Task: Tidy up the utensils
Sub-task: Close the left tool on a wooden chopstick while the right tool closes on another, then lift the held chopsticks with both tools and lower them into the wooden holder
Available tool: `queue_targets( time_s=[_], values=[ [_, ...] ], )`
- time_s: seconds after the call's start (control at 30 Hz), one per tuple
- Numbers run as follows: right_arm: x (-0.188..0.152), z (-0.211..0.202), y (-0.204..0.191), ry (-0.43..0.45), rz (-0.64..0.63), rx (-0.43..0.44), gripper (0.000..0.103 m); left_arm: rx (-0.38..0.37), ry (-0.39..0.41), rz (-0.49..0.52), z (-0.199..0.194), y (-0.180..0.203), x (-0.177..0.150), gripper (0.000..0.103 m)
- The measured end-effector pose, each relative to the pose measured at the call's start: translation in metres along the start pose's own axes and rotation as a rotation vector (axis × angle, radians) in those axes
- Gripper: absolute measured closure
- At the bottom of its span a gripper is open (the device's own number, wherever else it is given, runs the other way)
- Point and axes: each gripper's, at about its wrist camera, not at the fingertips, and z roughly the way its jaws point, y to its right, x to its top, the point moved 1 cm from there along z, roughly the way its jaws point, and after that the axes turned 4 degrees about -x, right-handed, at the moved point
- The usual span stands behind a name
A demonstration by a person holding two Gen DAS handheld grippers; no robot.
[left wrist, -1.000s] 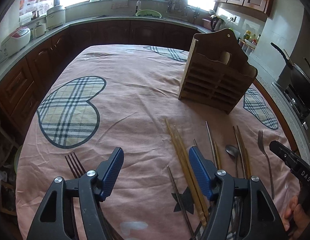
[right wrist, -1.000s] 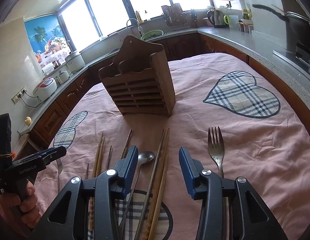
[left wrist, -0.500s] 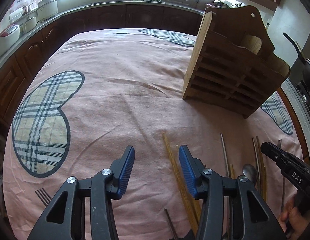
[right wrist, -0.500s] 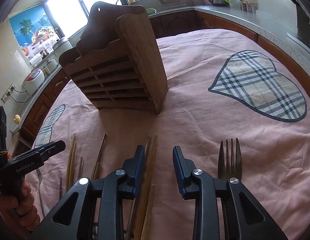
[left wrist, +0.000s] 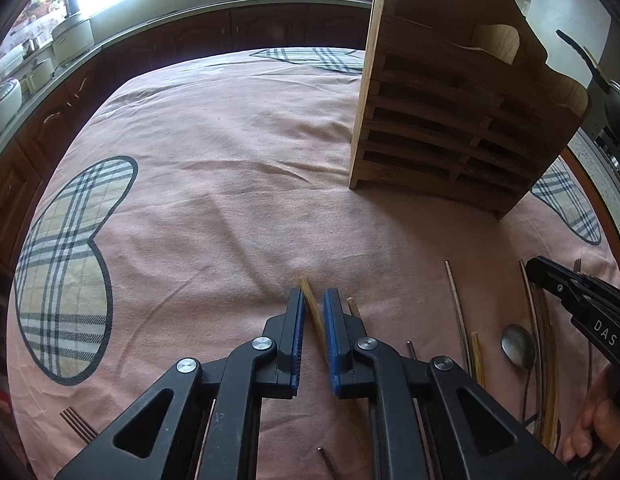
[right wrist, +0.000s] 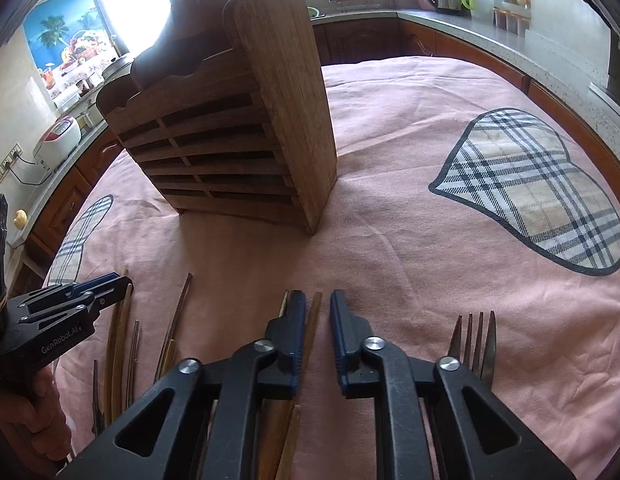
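Note:
A wooden slatted utensil holder (left wrist: 462, 120) stands upright on the pink tablecloth; it also shows in the right wrist view (right wrist: 237, 140). My left gripper (left wrist: 312, 300) has its jaws close around the tip of a bamboo chopstick (left wrist: 310, 304) that lies on the cloth. A second chopstick tip (left wrist: 353, 306) lies just right of it. My right gripper (right wrist: 318, 304) is low over the cloth, jaws narrowly apart, with a wooden chopstick (right wrist: 313, 320) between them. A steel fork (right wrist: 476, 336) lies to its right. A spoon (left wrist: 518, 346) and more chopsticks lie between the grippers.
The pink cloth has plaid heart patches (right wrist: 534, 208) (left wrist: 65, 272). Another fork's tines (left wrist: 75, 424) lie near the left front edge. Kitchen counters with appliances ring the table (left wrist: 189, 20).
Both grippers moved forward and lower toward the cloth. Both sets of jaws narrowed, the left around a bamboo chopstick, the right around a wooden one.

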Motion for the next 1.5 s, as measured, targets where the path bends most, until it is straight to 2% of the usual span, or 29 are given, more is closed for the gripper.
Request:
queue_targets(
  time_s=[0.2,0.47,0.83,1.23,1.5],
  values=[
    [0.004,-0.02,0.005,0.039,0.052,0.058,0.097,-0.067,0.056,-0.047,-0.038,-0.012,-0.003,0.096],
    [0.019,-0.09,-0.007,0.162,0.036,0.142,0.098,-0.18,0.185,-0.082,-0.127,-0.025,-0.021,0.097],
    [0.023,-0.171,-0.028,0.319,-0.01,0.177,0.099,-0.244,0.33,-0.068,-0.229,-0.037,-0.058,0.099],
    [0.027,-0.21,-0.032,0.412,-0.025,0.179,0.099,-0.251,0.445,-0.054,-0.275,-0.042,-0.077,0.099],
    [0.038,-0.221,-0.029,0.467,-0.009,0.177,0.099,-0.269,0.502,-0.062,-0.286,-0.047,-0.063,0.099]
  ],
)
